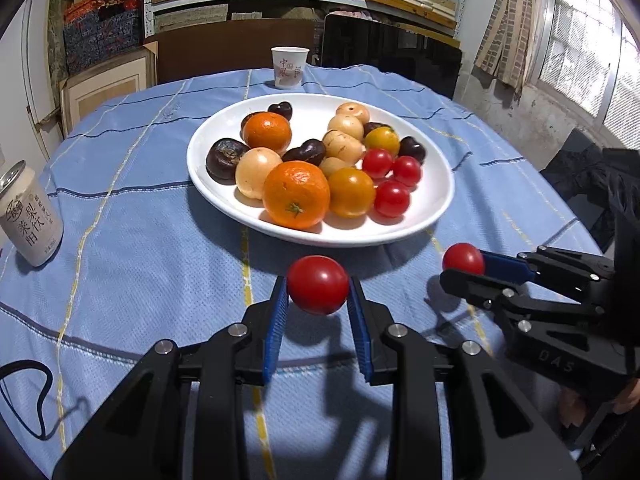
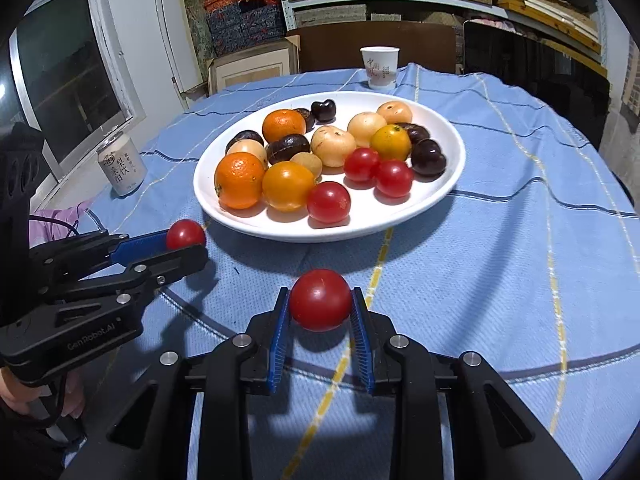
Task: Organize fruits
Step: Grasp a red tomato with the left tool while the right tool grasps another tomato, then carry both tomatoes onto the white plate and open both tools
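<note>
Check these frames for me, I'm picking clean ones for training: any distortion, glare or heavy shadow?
Left wrist view: strong fisheye bending with dark corner vignette, the window blown out; the plate casts a soft shadow toward the camera. Right wrist view: same bending, no blown-out window; the tomato in the right claw is sharp, with a small glint. No motion blur in either.
</note>
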The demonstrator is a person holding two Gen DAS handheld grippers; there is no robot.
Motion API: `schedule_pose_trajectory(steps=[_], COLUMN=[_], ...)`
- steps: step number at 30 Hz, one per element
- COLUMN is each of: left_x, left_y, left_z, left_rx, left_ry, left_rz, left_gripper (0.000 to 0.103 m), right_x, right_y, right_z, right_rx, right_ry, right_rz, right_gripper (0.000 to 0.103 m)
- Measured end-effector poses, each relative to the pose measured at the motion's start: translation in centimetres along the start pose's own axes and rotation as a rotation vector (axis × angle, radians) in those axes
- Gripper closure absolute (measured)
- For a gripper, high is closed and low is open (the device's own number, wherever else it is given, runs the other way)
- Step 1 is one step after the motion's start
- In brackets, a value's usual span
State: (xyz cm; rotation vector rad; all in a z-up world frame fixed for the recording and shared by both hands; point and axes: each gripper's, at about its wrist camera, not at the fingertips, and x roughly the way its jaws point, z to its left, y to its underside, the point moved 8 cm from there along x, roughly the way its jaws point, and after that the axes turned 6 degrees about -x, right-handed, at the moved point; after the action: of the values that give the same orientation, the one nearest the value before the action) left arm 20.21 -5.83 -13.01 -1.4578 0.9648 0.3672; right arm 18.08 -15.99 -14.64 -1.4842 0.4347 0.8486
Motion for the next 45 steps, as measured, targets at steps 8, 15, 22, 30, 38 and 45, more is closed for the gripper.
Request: schedule_pose_trajectory(steps=[8, 15, 22, 30, 38, 45], left_x=[-4.7, -5.3, 1.7, 7.3, 6.8, 2.2], left_y=[-1.9, -7.7, -11.4, -13.2, -13.3, -11.4], left_z=[-0.9, -2.9, -2.1, -0.3, 0.6, -0.1], left_rx=[0.027, 0.114, 0.090, 0.047, 0.009, 0.014], left_ry=[0.018, -0.017, -0.033, -0.025, -0.027, -0.023], left_rz=[-0.069, -0.108, -0.022, 0.050, 0.010, -0.034], left_gripper=[0.074, 0.074, 0.074, 0.073, 0.038, 0.015], right_x=[-4.3, -7.0, -3.2, 4.7, 6.2, 1.8], right_y=[-0.3, -5.4, -12.1, -17.6, -18.0, -14.8], right_z=[-2.2, -3.9, -4.2, -4.5, -4.6, -5.6], right_rx=[0.004, -0.027, -0.165, -0.245, -0.210, -0.110], right_ry=[0.031, 0.044, 0.103, 0.061, 0.036, 0.050], right_rz=[-0.063, -0.143, -0.153, -0.104, -0.113, -0.127], right_gripper=[0.073, 0.073, 0.073, 0.073, 0.052, 0.045])
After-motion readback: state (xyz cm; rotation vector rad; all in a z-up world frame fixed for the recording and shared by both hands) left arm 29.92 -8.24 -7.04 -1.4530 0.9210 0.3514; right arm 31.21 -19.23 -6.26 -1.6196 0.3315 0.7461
